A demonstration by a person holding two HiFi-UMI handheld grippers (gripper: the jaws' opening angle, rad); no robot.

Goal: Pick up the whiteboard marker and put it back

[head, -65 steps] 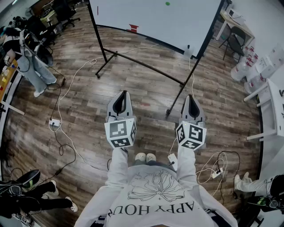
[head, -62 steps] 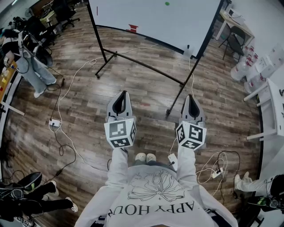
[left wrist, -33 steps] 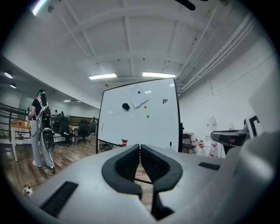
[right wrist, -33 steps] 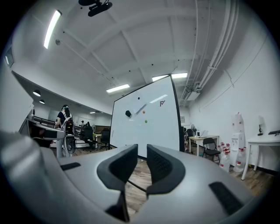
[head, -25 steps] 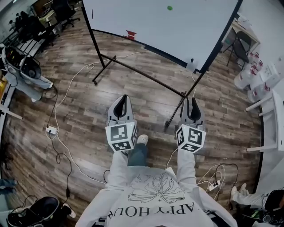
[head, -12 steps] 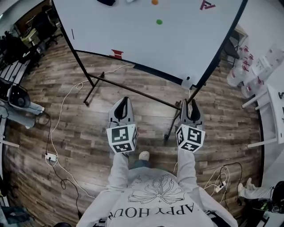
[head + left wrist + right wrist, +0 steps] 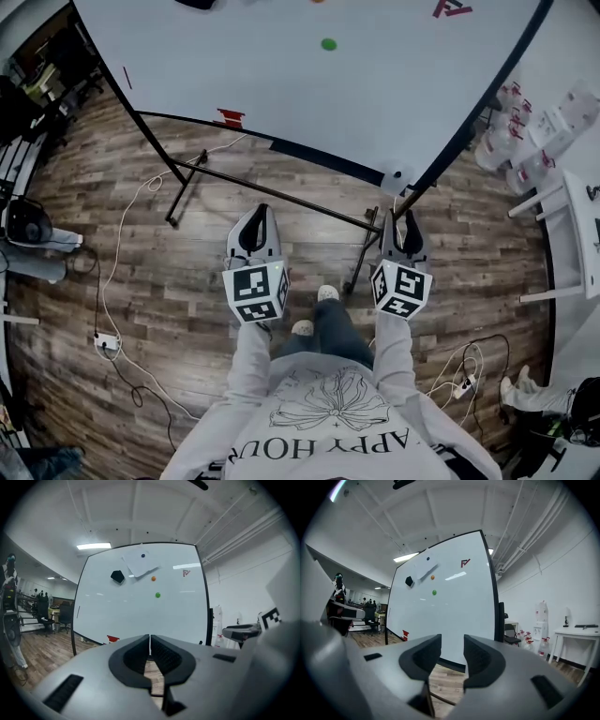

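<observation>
A large whiteboard (image 7: 328, 94) on a black stand fills the space ahead. A small red object (image 7: 230, 118) sits at its lower edge, and a thin dark stick-like mark (image 7: 127, 77) lies near its left side. I cannot tell which, if either, is the marker. My left gripper (image 7: 263, 208) points at the board, still short of it. In the left gripper view, the left gripper (image 7: 150, 637) is shut and empty. My right gripper (image 7: 401, 214) is held level beside it. In the right gripper view, the jaws of the right gripper (image 7: 452, 641) are opening with nothing between them.
The stand's black floor bar (image 7: 281, 197) crosses just ahead of the grippers. White cables (image 7: 112, 272) trail over the wood floor at left. A white table (image 7: 572, 244) and water bottles (image 7: 525, 103) stand at right. A green magnet (image 7: 157, 595), a black eraser (image 7: 117, 576) and a paper sheet (image 7: 140, 562) are on the board.
The person has walked toward the whiteboard, which now looms larger and closer. Both grippers moved forward with the person. The right jaws stand a little wider apart.
</observation>
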